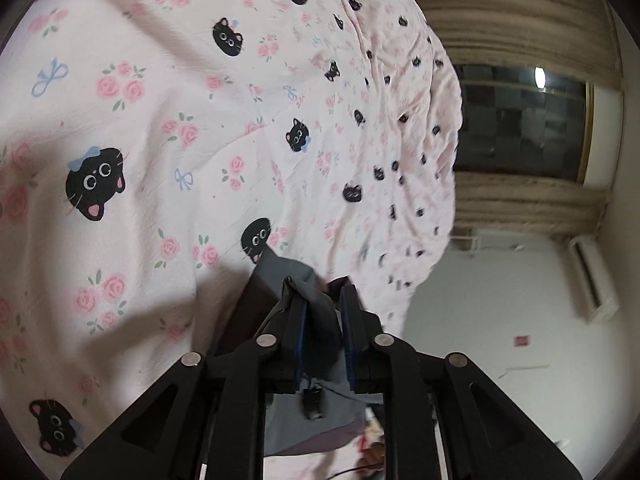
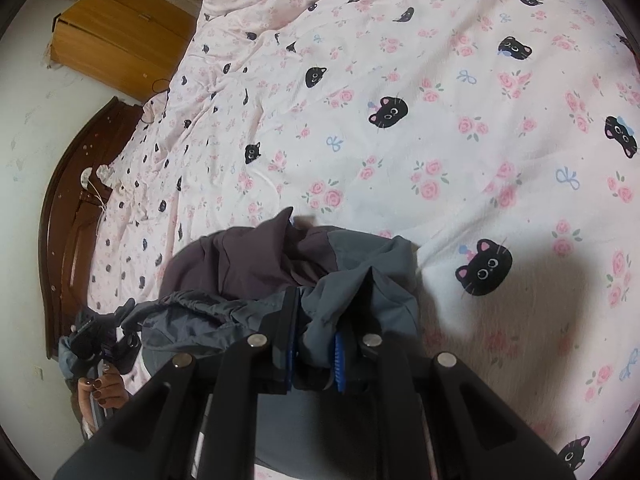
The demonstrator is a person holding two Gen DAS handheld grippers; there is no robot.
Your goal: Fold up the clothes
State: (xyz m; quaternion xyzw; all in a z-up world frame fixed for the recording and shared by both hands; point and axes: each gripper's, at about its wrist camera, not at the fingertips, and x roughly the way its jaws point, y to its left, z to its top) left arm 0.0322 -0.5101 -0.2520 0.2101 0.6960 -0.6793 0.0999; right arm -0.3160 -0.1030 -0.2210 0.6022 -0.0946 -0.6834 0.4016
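Clothes are bunched up on the bed: a grey and dark purple garment [image 2: 280,264] is heaped on the pink bedsheet [image 2: 400,140] with black cats and roses printed on it. A grey fold of it is pinched between the blue pads of the right gripper [image 2: 316,320], whose fingers are nearly closed on the cloth, and another grey fold is caught between the fingers of the left gripper [image 1: 324,312], which are close together around it. A wooden headboard [image 2: 72,208] and a wooden cabinet [image 2: 120,36] are seen beside the bed, and a hand [image 2: 106,394] with dark nails is seen at the lower left.
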